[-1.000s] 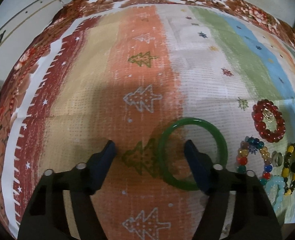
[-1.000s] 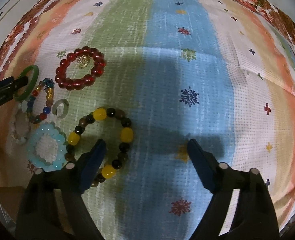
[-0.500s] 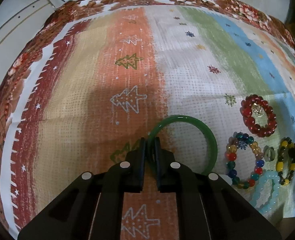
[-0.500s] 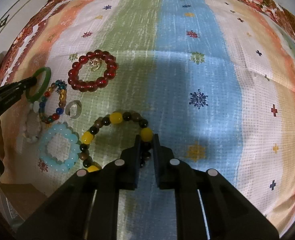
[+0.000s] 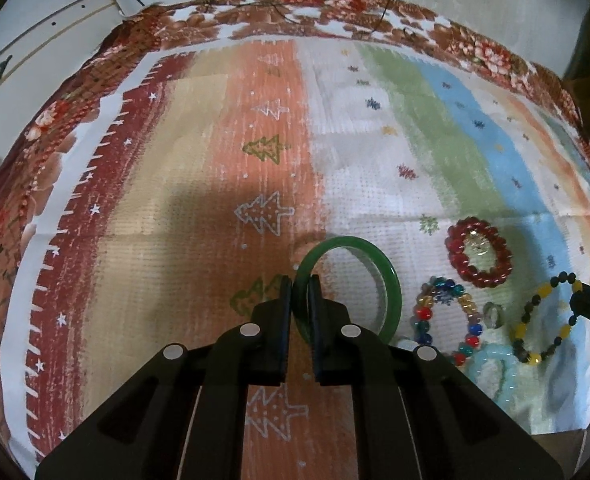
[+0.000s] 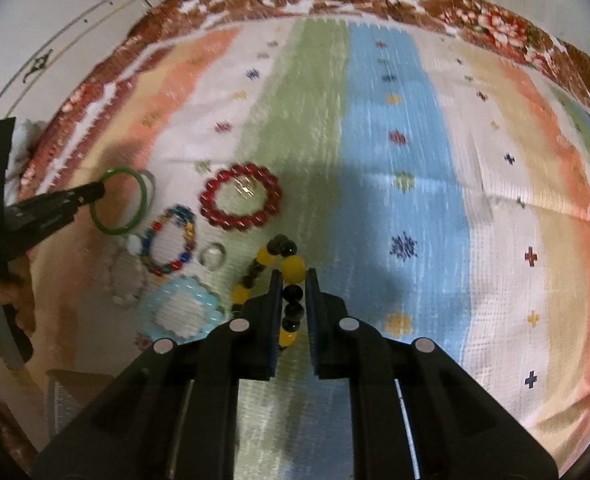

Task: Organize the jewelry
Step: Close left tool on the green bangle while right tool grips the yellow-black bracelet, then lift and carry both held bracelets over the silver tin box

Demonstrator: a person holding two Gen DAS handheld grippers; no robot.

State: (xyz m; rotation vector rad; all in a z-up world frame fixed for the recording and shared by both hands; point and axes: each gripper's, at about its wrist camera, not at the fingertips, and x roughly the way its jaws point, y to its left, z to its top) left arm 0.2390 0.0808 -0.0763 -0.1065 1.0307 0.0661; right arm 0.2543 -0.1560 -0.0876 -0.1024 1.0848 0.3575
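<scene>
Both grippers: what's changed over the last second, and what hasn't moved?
A second ago both were open. Now the left gripper is shut on the green bangle and has tipped it up off the cloth. The right gripper is shut on the yellow-and-dark bead bracelet and has lifted it, so it hangs stretched. The red bead bracelet, multicolour bracelet, pale blue bracelet and ring lie as before.

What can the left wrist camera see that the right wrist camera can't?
Only the left wrist view shows the tree-patterned orange stripe. Only the right wrist view shows the cross-patterned right side of the tablecloth and a white beaded bracelet. Both show the green bangle in the left gripper, the red bracelet, and the yellow-and-black bracelet in the right gripper.
</scene>
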